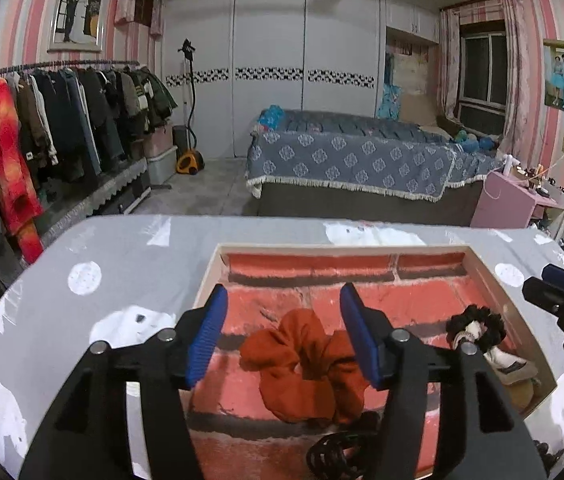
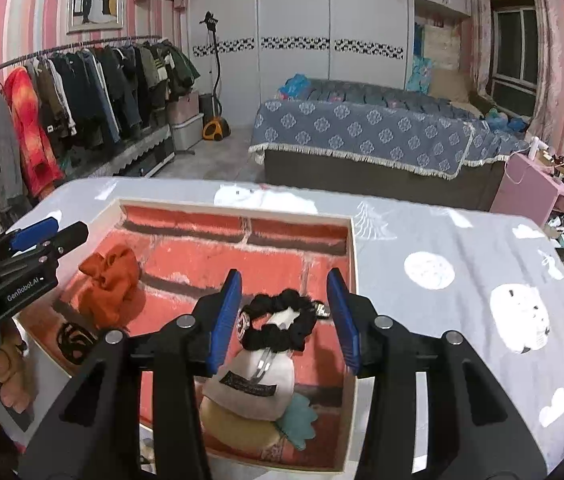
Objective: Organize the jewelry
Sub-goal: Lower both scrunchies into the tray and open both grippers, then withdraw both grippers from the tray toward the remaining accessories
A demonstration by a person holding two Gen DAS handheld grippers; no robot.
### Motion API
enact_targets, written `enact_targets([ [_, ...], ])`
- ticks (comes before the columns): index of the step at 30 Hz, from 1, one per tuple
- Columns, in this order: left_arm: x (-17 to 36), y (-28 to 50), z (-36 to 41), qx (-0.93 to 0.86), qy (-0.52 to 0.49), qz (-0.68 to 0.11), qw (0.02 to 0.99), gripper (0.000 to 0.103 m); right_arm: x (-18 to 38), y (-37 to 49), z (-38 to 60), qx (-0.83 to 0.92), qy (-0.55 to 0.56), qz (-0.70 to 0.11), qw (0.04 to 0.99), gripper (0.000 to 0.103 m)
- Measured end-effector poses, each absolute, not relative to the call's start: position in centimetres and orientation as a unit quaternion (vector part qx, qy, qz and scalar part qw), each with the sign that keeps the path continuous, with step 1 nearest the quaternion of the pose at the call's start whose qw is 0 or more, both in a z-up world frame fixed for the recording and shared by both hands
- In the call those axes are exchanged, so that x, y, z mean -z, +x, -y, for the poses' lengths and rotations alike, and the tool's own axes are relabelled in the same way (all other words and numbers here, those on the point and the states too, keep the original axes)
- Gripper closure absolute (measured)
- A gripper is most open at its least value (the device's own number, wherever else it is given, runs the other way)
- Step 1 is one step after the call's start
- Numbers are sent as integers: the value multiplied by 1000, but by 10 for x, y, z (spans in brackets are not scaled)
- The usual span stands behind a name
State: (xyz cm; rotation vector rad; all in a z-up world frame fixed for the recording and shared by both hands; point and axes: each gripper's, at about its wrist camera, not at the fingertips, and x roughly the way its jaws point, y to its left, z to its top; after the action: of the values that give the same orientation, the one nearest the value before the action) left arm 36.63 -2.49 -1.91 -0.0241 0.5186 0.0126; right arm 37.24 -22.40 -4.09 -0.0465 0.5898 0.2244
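Both tools were spread, nothing pinched. The left tool [image 1: 282, 336] hung over the orange scrunchie [image 1: 305, 372], blue pads on either side of it but clear of the cloth. The right tool [image 2: 285, 320] straddled the black scrunchie [image 2: 278, 320] the same way, pads just beside it, not pressing.

Both scrunchies lay inside the shallow brick-print box [image 2: 351, 280] on the table [image 2: 461, 280]: orange toward the box's left side, black toward the right, resting partly on a small pale pouch [image 2: 250, 384]. A dark coiled hair tie [image 1: 333, 456] sat at the near edge below the orange one. A silver clip [image 2: 264, 362] lay on the pouch.

Handling, as judged: scrunchies looked light, soft, fully compressible, no breakage risk. They would squash flat, so pads should close well in and bite the bunched fabric ring rather than a loose fold. The black one carried small metal charms [image 2: 242, 320]; best to grip the fabric, since metal would likely slip. Lifting it might drag the clip or pouch along.
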Motion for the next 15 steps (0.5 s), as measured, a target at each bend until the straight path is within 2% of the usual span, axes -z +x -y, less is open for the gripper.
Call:
enact_targets([
  [4,0,355,22,-13,-15,-237,971,39,17,358,227,-109,-26,-262,959,52],
  [10,-31,330,23,-10,7,-213,977,38,-21,327,248,-105,-18,-226,968,52],
  [12,-35,311,22,-10,18,-206,978,31,-22,313,257,-102,-17,-222,970,49],
  [15,-27,284,19,-9,27,-214,976,31,-10,284,275,-89,-25,-230,969,47],
])
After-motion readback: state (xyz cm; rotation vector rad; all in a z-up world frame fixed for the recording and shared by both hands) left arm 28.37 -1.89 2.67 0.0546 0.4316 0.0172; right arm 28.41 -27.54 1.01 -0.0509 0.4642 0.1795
